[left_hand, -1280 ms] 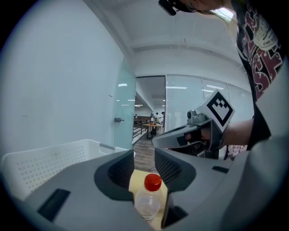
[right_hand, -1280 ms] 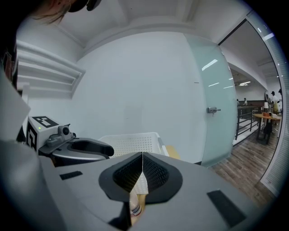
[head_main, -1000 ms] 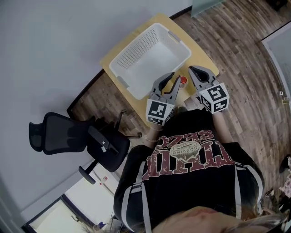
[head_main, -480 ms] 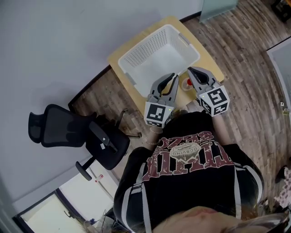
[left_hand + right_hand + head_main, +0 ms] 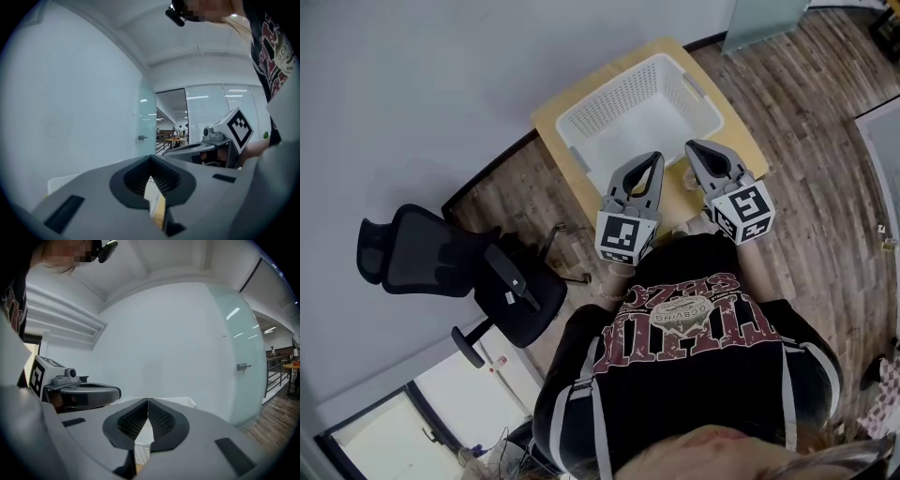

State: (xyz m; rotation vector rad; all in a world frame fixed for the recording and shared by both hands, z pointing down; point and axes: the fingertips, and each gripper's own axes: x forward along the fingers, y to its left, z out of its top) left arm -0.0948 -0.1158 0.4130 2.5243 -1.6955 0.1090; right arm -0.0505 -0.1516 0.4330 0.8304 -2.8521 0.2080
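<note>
In the head view my left gripper (image 5: pixel 655 158) and right gripper (image 5: pixel 692 146) hang side by side over the near edge of a small wooden table (image 5: pixel 551 123), just in front of a white perforated basket (image 5: pixel 642 108). Both are shut with nothing between the jaws. In the left gripper view the left gripper (image 5: pixel 150 158) has its tips touching, with a pale and tan strip showing below them. The right gripper (image 5: pixel 148 399) also has its jaws pressed together, and the basket's rim (image 5: pixel 185 399) shows just beyond. Each gripper sees the other beside it.
A black office chair (image 5: pixel 441 272) stands on the wood floor left of the table. A plain white wall runs behind the basket, with a frosted glass door (image 5: pixel 243 357) to the right. The person's dark printed shirt fills the lower head view.
The left gripper's jaws have gone from open to shut. Both grippers have tipped upward, and the red-capped bottle seen between the left jaws earlier is out of view.
</note>
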